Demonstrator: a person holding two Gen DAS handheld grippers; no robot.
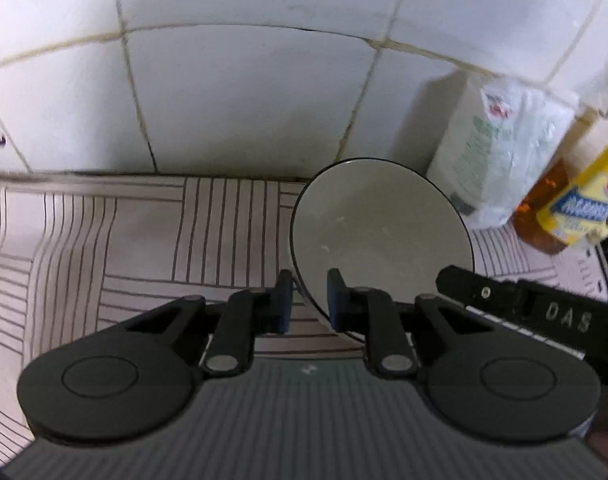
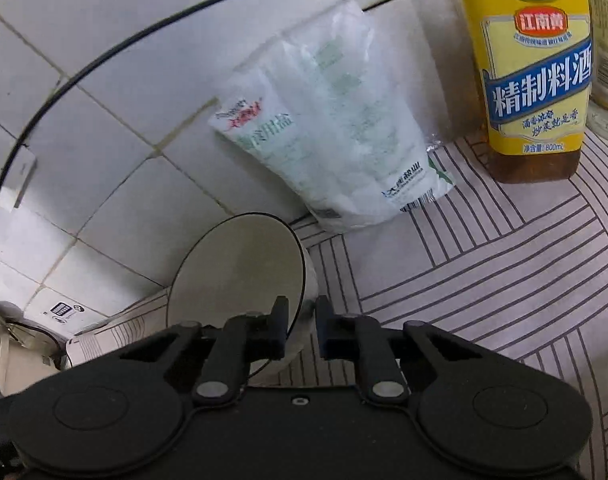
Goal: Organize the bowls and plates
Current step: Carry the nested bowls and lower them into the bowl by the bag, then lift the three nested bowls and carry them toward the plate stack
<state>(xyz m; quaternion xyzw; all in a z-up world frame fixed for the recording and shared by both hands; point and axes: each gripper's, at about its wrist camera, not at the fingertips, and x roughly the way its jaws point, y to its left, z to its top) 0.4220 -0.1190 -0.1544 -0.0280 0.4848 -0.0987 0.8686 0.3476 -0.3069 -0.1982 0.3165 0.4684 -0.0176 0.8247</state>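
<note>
A white bowl with a thin dark rim (image 1: 383,232) is held tilted above the striped counter mat (image 1: 144,240). My left gripper (image 1: 309,300) is shut on its near left rim, one finger outside and one inside. My right gripper (image 2: 302,330) is shut on the same bowl (image 2: 236,276), on its right rim; its body shows in the left wrist view (image 1: 523,304). A large dark-rimmed arc, maybe a plate's edge (image 2: 104,52), sweeps across the upper left of the right wrist view.
White tiled wall (image 1: 244,100) stands close behind. A white salt bag (image 2: 331,120) leans on the wall; it also shows in the left wrist view (image 1: 499,148). A yellow-labelled cooking wine bottle (image 2: 535,80) stands to its right on the mat. Papers and a cable (image 2: 44,328) lie at left.
</note>
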